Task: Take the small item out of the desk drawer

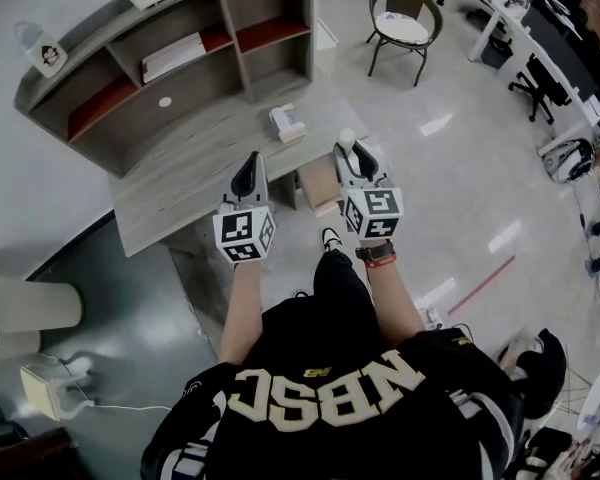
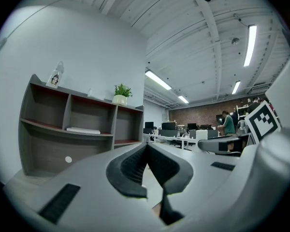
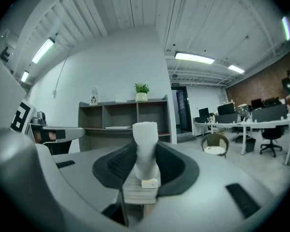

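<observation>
- Small item (image 3: 145, 134): white, stubby and rounded, upright, clamped between the jaws of the right gripper (image 3: 146, 151). Its top pokes above the dark pads. In the head view the small item (image 1: 346, 138) is up in the air, off the front of the desk and just right of the drawer.
- Right gripper (image 1: 352, 153): clenched on the small item, marker cube toward the person.
- Left gripper (image 2: 146, 149): jaws closed tip to tip, nothing between them. In the head view the left gripper (image 1: 250, 166) hangs over the front edge of the desk, level with the right one and apart from it.
- Drawer (image 1: 320, 183): brown, pulled out under the desk's front edge, between the two grippers.
- Desk (image 1: 180, 183): grey wood grain, against the white wall.
- Small stack (image 1: 287, 121): pale box or books, which one unclear, on the desktop near the right end.
- Shelf unit (image 1: 130, 68): open compartments at the back of the desk, some boards red.
- White papers (image 1: 173, 56): lying flat in a middle compartment.
- Potted plant (image 3: 141, 92): on top of the shelf unit.
- Chair (image 1: 405, 23): round, pale seat, well apart on the glossy floor.
</observation>
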A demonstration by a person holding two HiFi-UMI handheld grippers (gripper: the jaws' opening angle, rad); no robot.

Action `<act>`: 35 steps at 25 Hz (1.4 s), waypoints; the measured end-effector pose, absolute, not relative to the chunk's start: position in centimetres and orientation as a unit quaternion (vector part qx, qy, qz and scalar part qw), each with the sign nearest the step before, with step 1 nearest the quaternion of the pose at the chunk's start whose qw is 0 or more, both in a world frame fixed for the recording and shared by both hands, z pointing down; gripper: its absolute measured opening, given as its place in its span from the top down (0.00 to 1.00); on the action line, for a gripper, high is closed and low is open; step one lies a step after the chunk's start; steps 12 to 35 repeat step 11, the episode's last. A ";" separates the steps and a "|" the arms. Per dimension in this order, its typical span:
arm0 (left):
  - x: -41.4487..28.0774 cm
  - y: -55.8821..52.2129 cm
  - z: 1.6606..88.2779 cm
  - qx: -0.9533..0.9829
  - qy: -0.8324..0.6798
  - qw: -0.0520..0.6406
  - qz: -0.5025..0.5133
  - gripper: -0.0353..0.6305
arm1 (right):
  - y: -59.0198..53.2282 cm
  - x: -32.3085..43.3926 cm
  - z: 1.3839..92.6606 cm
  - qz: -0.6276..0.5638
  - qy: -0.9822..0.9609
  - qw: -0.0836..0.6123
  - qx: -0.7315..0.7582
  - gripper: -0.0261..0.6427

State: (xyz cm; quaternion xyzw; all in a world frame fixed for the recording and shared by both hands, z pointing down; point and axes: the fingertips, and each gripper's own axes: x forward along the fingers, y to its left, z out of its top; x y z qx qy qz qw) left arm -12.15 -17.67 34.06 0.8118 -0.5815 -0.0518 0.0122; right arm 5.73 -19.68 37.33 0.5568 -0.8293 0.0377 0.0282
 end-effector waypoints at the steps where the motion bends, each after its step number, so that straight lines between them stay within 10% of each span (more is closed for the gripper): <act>1: -12.1 -17.9 34.0 0.811 -0.583 0.011 -0.050 0.93 | -19.8 5.9 37.2 0.037 -0.830 0.028 0.556 0.76; 35: -9.6 -24.3 41.6 0.820 -0.568 0.071 0.022 0.93 | -26.4 8.5 48.1 0.088 -0.813 0.125 0.561 0.76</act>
